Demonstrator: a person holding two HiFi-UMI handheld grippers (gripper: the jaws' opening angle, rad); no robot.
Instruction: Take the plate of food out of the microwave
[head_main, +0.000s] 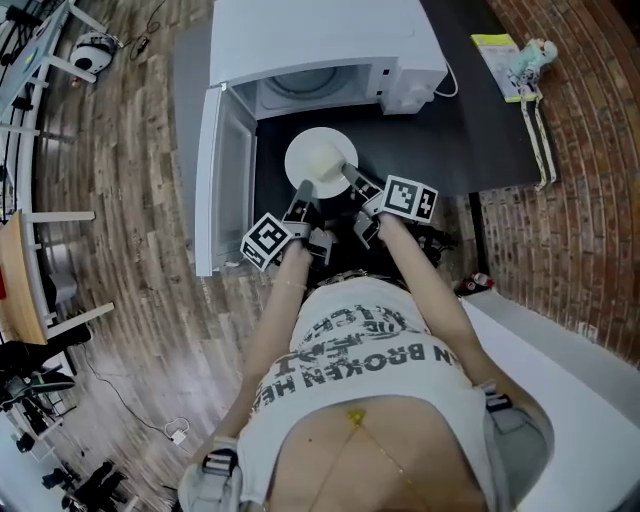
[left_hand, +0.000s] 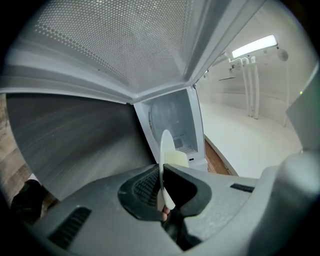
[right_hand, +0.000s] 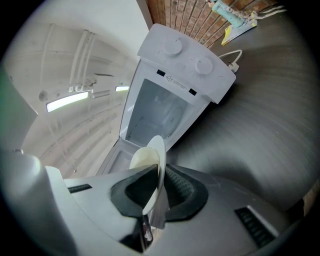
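Plate: we hold the round white ceramic plate (head_main: 298, 158) roughly level, outside the boxy white microwave (head_main: 330, 40), above the dark tabletop (head_main: 480, 125).
Left gripper: our left gripper (head_main: 303, 190) is clamped on the near-left rim.
Right gripper: our right gripper (head_main: 350, 174) pinches the near-right rim.
Key relation: the plate lies ahead of both grippers, between them and the cavity, and both hands are equally near.
On the plate: a pale cream lump of food (head_main: 328, 158).
In the microwave: only the round turntable (head_main: 300, 85); the white door (head_main: 222, 170) hangs open at our left.
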